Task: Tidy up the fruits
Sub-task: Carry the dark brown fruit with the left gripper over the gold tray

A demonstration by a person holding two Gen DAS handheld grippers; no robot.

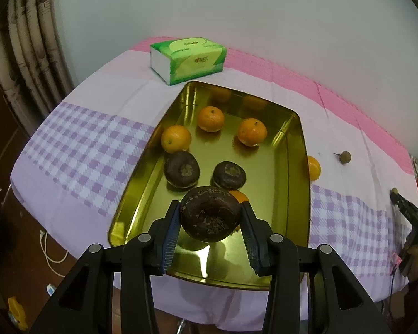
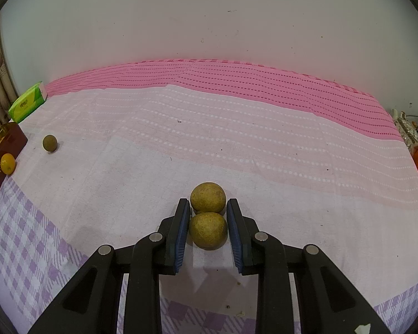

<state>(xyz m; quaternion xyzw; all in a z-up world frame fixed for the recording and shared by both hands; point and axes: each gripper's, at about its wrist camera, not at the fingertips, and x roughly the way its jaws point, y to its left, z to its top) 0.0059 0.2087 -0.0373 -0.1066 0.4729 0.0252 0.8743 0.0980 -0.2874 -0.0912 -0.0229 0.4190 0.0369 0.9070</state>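
Mangosteen, dark brown-purple with a scuffed, flaky skin and a sunken stem end turned toward the lens, sits at lower centre of the left wrist view, pinched between the blue pads of the left gripper above the gold tray. Two more mangosteens lie in the tray just beyond it, and three oranges farther up. Another orange rests outside the tray's right wall. A green tissue pack stands at upper centre on the checked cloth.

In the right wrist view, the right gripper is pressed on a dull yellow-brown longan; a second longan touches it just above.
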